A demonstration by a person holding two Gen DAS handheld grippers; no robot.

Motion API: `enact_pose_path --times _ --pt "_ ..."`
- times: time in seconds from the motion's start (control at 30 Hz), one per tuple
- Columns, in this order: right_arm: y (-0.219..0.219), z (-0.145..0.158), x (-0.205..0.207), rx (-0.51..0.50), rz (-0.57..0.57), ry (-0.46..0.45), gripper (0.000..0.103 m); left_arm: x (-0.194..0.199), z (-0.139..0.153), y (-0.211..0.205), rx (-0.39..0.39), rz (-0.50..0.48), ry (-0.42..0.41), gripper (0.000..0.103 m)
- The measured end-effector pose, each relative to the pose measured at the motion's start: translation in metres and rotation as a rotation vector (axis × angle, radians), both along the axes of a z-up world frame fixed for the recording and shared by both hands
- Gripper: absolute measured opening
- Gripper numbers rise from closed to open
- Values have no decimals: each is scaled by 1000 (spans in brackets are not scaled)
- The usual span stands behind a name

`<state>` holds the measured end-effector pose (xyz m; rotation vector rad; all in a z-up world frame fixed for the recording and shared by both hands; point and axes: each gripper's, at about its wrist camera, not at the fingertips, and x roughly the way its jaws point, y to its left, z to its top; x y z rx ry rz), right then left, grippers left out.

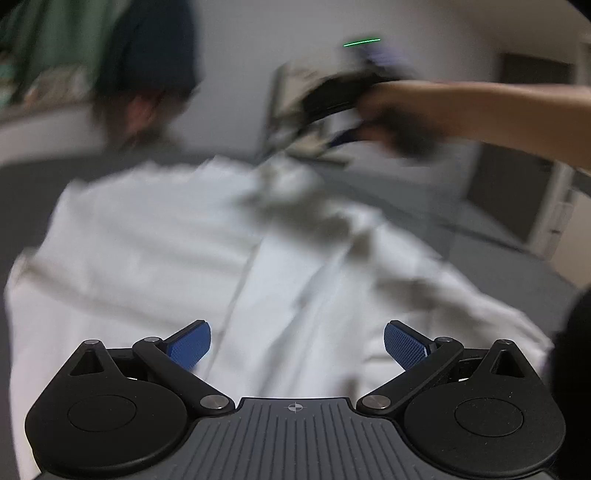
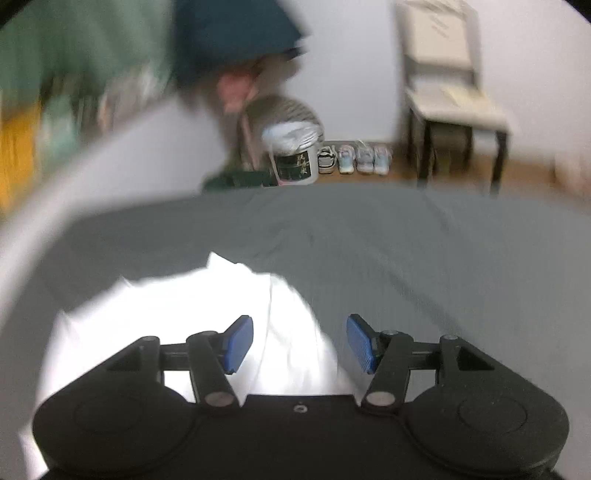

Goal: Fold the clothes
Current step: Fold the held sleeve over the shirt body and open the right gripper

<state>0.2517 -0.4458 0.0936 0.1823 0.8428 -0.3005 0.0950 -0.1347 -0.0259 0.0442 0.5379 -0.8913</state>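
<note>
A white garment (image 1: 155, 236) lies spread and creased on the grey bed sheet (image 1: 37, 177). My left gripper (image 1: 297, 345) hovers over its near part, open, with nothing between the blue pads (image 1: 190, 345). In the left wrist view a bare arm (image 1: 480, 110) holds the right gripper device (image 1: 332, 99) up above the garment's far edge, blurred. In the right wrist view my right gripper (image 2: 300, 343) stands open above a bright white fold of the garment (image 2: 192, 314), nothing pinched between its pads (image 2: 240, 343).
Grey sheet (image 2: 369, 236) covers the bed beyond the garment. On the floor past the bed stand a white bucket (image 2: 295, 158), several shoes (image 2: 354, 158) and a chair (image 2: 450, 92). Green and dark blue clothes (image 2: 229, 33) hang at the upper left.
</note>
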Motion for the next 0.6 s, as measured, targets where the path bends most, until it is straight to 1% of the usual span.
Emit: enact_pose_path --times 0.03,0.07,0.1,0.17,0.23,0.27,0.3,0.33,0.37,0.43,0.5,0.53,0.57,0.6 --pt "5 0 21 -62 35 77 61 -3 3 1 -34 -42 -18 103" --pt "9 -2 39 -107 61 148 68 -2 4 2 -64 -78 -4 103" --pt "14 -7 57 -153 90 227 68 1 2 2 -84 -113 34 103" --pt "25 -20 87 -248 144 382 68 6 -6 2 -92 -164 116 103" --pt "35 -39 103 -348 179 492 68 9 -12 -1 -43 -185 156 103" --pt "40 -48 110 -398 197 547 65 9 -15 -2 -18 -190 164 103" --pt "43 -57 119 -441 204 592 63 9 -16 -1 -11 -200 167 103" --pt "42 -65 126 -466 194 620 58 9 -16 1 -15 -206 168 103" --pt "38 -71 131 -475 173 629 48 9 -16 3 -24 -209 178 103" --pt "27 -77 140 -450 101 606 38 10 -16 9 -51 -211 201 103" --pt "12 -78 145 -384 13 534 36 12 -18 13 -81 -214 222 103" --pt "4 -77 144 -338 -33 495 36 11 -19 13 -89 -217 228 103" --pt "-5 -75 140 -284 -78 457 33 11 -19 14 -96 -221 231 103" --pt "-13 -73 135 -226 -126 413 32 12 -20 16 -102 -226 234 103"
